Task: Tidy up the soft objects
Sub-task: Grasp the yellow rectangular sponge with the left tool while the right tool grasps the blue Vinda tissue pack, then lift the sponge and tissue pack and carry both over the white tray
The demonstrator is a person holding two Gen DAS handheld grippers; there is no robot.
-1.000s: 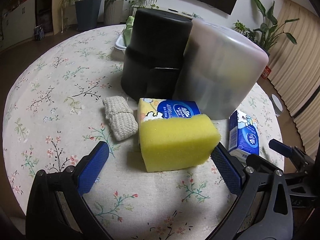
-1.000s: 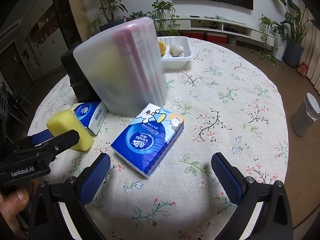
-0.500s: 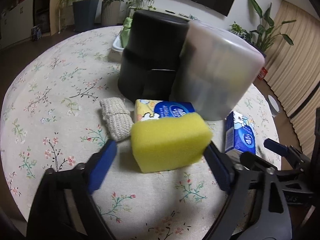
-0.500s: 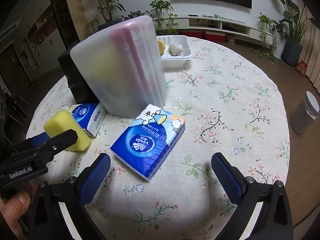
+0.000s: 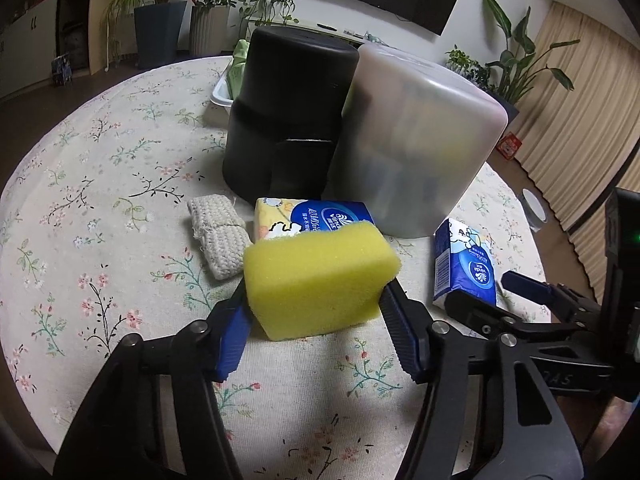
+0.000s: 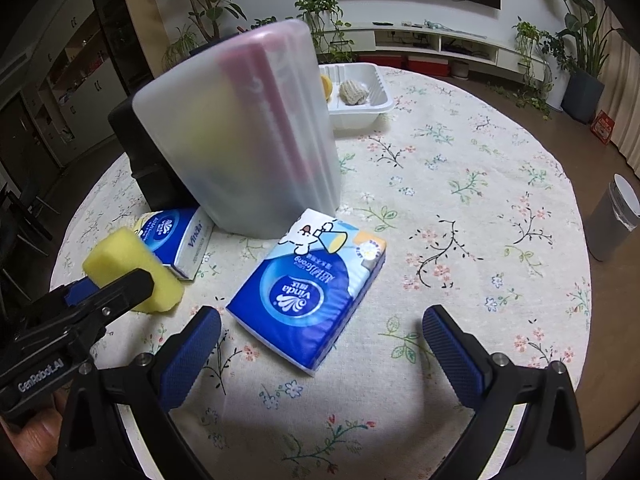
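Left claw (image 5: 316,320) pinches your yellow sponge (image 5: 320,280); right claw (image 6: 320,344) gapes, tissue pack (image 6: 310,288) lying lengthwise just ahead, centre frame.

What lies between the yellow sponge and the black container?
In the left wrist view, a tissue pack lies between the yellow sponge and the black container.

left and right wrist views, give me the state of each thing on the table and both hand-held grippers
left hand-held gripper: shut on yellow sponge
yellow sponge: clamped at both ends
right hand-held gripper: open, nothing held
near tissue pack: flat on table, sealed
second tissue pack: flat, behind the sponge
knitted cloth: lying flat
frosted bin: upside down
black bin: upside down
white tray: upright, holding items
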